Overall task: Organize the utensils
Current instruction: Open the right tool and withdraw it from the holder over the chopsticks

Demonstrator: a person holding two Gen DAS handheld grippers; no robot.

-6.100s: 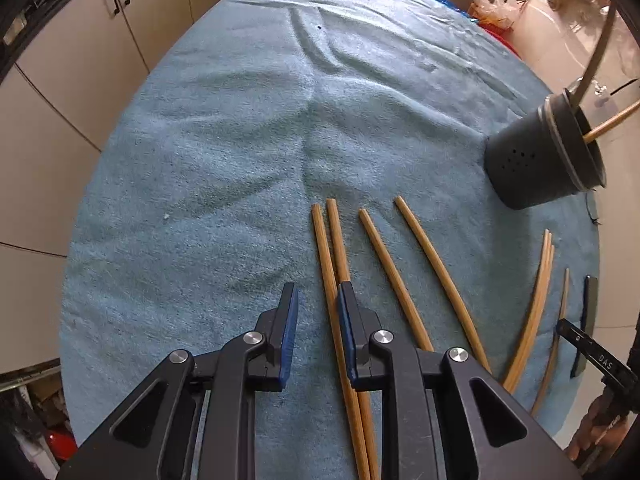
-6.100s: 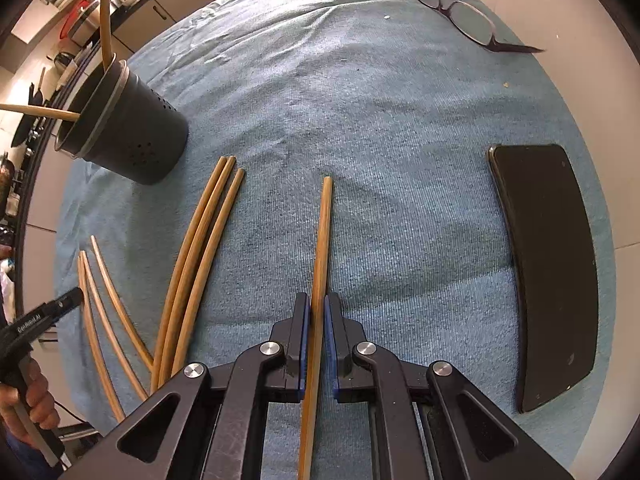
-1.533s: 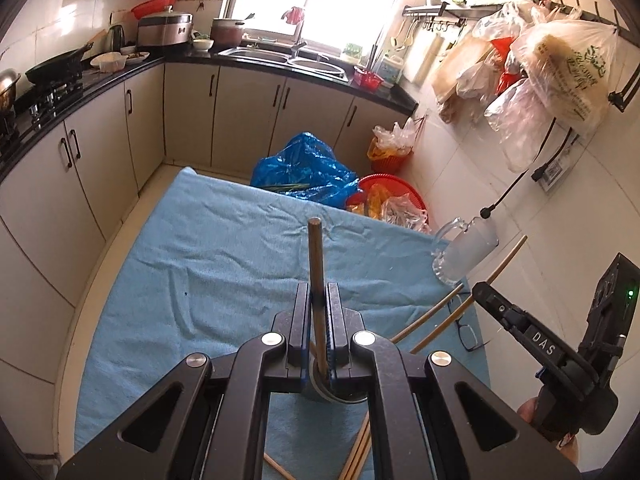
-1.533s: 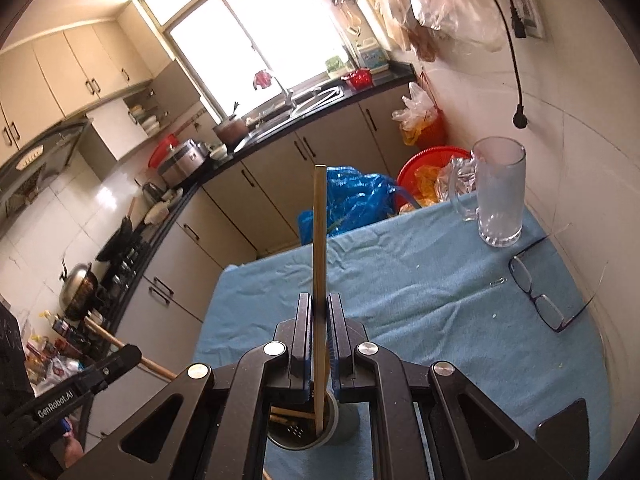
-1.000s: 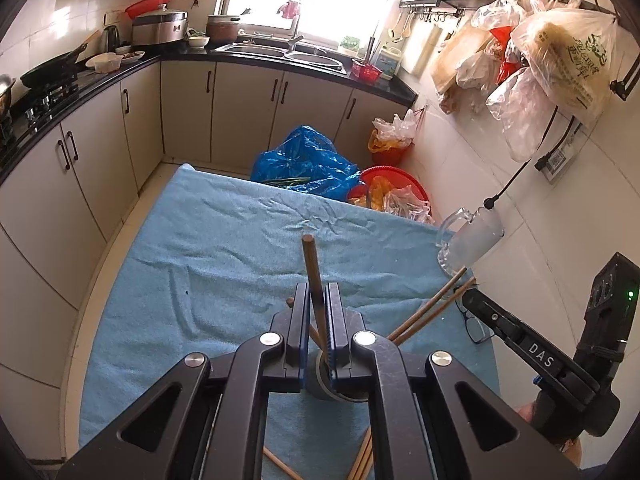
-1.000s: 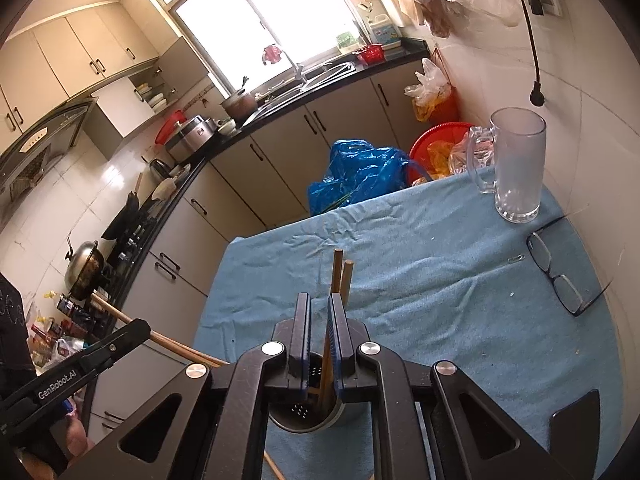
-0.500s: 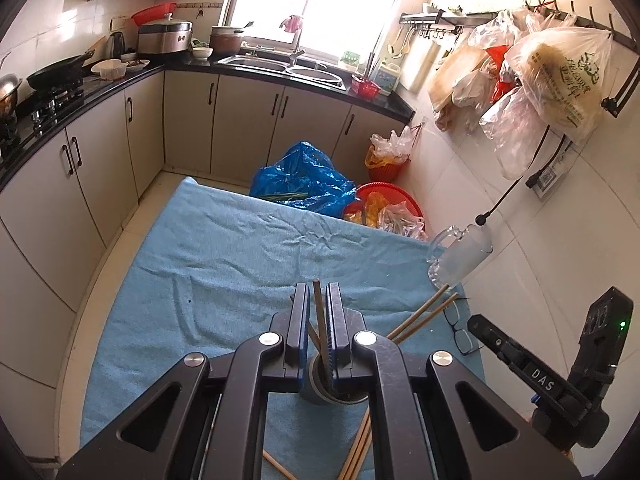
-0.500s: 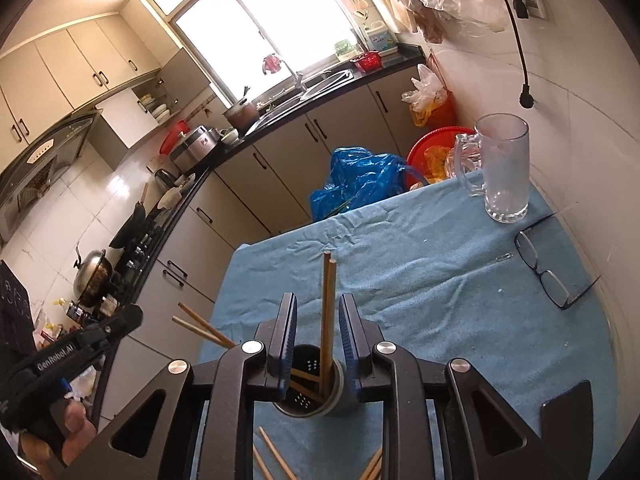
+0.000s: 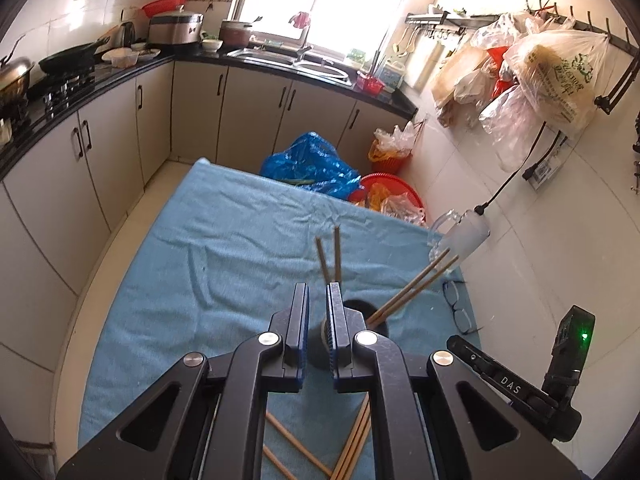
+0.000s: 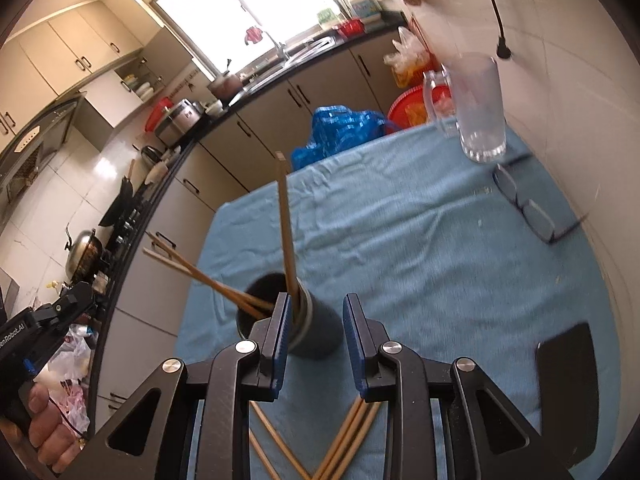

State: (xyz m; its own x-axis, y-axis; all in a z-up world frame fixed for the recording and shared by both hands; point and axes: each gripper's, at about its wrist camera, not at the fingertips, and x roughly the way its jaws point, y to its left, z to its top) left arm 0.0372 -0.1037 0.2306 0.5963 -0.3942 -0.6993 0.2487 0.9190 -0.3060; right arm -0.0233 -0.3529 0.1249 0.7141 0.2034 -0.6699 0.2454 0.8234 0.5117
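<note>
Both grippers hang above a blue-clothed kitchen table with nothing between their fingers. The left gripper [image 9: 317, 332] shows only a narrow gap between its blue pads; the right gripper [image 10: 316, 338] stands wide apart, its jaws on either side of the container's image. Nearest the cameras, several loose chopsticks [image 10: 352, 440] lie crossed on the tablecloth [image 10: 400, 248] just below the fingers, so by the look of it the sorting is only partly done. Just beyond the fingertips stands the dark round utensil holder [image 10: 304, 320], upright on the cloth, with four chopsticks showing in it: in the left view two [image 9: 330, 256] rise nearly straight and two [image 9: 416, 282] lean out toward the wall. The loose sticks on the cloth appear to be what is left to gather. A dark phone [image 10: 568, 372] lies at the right edge of the table; farther off are a pair of glasses [image 10: 528, 208] and a glass mug [image 10: 476, 108] by the tiled wall. Beyond the table sit a blue plastic bag [image 9: 312, 168], cabinets and the sink under a bright window.
</note>
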